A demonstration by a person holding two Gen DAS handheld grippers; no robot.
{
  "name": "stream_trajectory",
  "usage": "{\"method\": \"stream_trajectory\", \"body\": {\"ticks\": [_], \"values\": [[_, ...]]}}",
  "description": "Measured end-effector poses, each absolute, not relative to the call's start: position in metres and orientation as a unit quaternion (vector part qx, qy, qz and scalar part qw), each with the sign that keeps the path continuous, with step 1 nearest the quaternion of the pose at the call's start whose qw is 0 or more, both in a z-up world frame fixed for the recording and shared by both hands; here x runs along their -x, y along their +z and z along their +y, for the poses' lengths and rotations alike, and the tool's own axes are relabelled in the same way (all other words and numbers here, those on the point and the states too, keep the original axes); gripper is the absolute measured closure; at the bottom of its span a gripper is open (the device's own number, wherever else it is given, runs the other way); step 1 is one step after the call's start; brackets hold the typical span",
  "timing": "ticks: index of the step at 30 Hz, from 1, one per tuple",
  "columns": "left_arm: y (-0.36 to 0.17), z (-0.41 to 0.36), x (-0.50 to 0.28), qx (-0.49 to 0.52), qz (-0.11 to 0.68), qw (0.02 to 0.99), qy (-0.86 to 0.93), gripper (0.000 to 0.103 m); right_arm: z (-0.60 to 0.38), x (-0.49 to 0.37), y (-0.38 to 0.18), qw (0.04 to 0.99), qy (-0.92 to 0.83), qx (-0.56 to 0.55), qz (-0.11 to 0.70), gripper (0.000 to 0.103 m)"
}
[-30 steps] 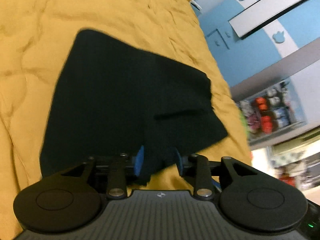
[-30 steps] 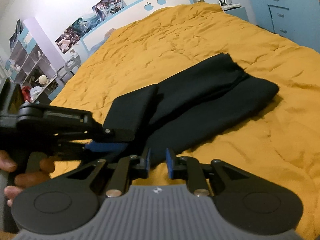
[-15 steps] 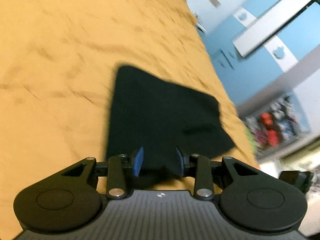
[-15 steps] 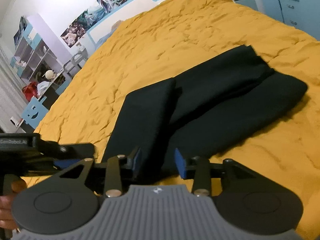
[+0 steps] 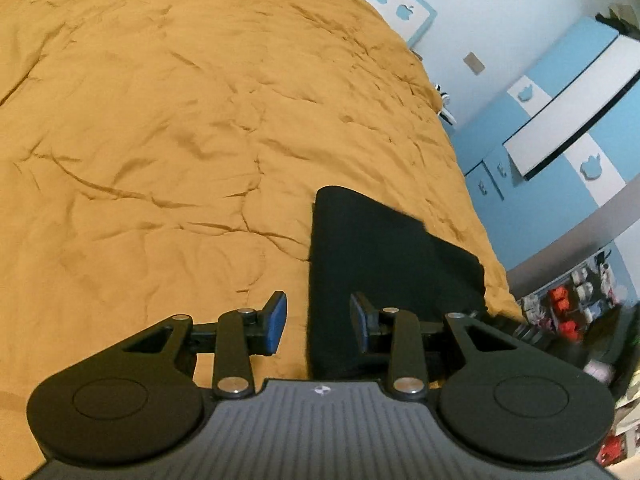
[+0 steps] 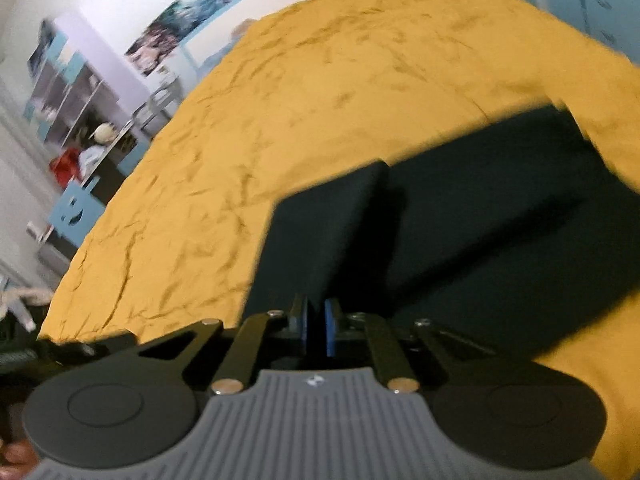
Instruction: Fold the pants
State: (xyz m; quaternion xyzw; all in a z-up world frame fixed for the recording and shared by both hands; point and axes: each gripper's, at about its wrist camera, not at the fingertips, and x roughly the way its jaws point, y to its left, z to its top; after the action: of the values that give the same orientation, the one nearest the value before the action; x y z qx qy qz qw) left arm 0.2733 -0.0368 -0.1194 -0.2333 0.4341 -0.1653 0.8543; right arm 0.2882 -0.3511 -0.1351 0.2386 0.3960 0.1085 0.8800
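In the left wrist view, the left gripper is hovering over the mustard bedspread with its blue pads standing apart; nothing is pressing between them. The edge of the black pants is passing just inside the right-hand pad, with bare bedspread showing beside the other pad. The pants are lying flat on the bedspread near its side closest to the blue wardrobe.

In the right wrist view, which is blurred, the right gripper has just been closing, and its pads are now sitting together on what looks like a thin edge of the pants. A folded flap is rising from that pinch, while the rest is spreading across the bedspread away from the gripper.

The cloth is looking soft, limp and light, so it will likely sag and slide wherever it is unsupported. Holding at corners or along a hem, both layers together, seems the safest way to carry a fold over squarely.
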Motion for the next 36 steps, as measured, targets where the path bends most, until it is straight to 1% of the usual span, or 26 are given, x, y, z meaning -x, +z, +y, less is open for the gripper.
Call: {"method": "stream_trajectory", "body": {"ticks": [4,8,10,13,16,19,22,25,29,31,32,34,36], "values": [[-0.119,-0.033,-0.274,0.237,0.433,0.854,-0.162,0.065,-0.360,-0.315,-0.082,0.882,0.135,-0.222,0.392,0.100],[-0.119,-0.033,-0.276,0.240,0.434,0.853,-0.163,0.065,-0.392,-0.329,-0.038,0.884,0.143,-0.225,0.384,0.100],[-0.121,-0.034,-0.276,0.239,0.436,0.852,-0.164,0.065,-0.412,-0.331,-0.022,0.888,0.138,-0.219,0.380,0.100],[-0.122,-0.038,-0.278,0.235,0.440,0.851,-0.165,0.065,-0.445,-0.335,-0.016,0.894,0.126,-0.202,0.381,0.100],[-0.124,-0.044,-0.280,0.229,0.444,0.850,-0.166,0.065,-0.485,-0.342,-0.042,0.882,0.097,-0.208,0.411,0.100],[-0.126,-0.052,-0.281,0.216,0.450,0.851,-0.166,0.065,-0.520,-0.343,-0.089,0.865,0.056,-0.223,0.446,0.101],[-0.128,-0.056,-0.283,0.207,0.455,0.851,-0.163,0.065,-0.540,-0.339,-0.116,0.853,0.037,-0.254,0.454,0.101],[-0.130,-0.061,-0.286,0.197,0.460,0.851,-0.160,0.065,-0.540,-0.337,-0.111,0.859,0.054,-0.255,0.440,0.101],[-0.129,-0.068,-0.288,0.191,0.460,0.851,-0.165,0.065,-0.538,-0.320,-0.077,0.887,0.107,-0.253,0.372,0.101],[-0.130,-0.072,-0.288,0.186,0.462,0.851,-0.169,0.065,-0.543,-0.310,-0.080,0.892,0.098,-0.238,0.372,0.101],[-0.131,-0.073,-0.288,0.184,0.463,0.850,-0.170,0.065,-0.545,-0.308,-0.092,0.889,0.081,-0.227,0.388,0.101],[-0.133,-0.076,-0.290,0.181,0.467,0.849,-0.169,0.065,-0.556,-0.309,-0.135,0.867,0.038,-0.230,0.440,0.101],[-0.136,-0.080,-0.291,0.179,0.473,0.846,-0.169,0.066,-0.563,-0.307,-0.170,0.854,0.014,-0.244,0.459,0.101]]}}
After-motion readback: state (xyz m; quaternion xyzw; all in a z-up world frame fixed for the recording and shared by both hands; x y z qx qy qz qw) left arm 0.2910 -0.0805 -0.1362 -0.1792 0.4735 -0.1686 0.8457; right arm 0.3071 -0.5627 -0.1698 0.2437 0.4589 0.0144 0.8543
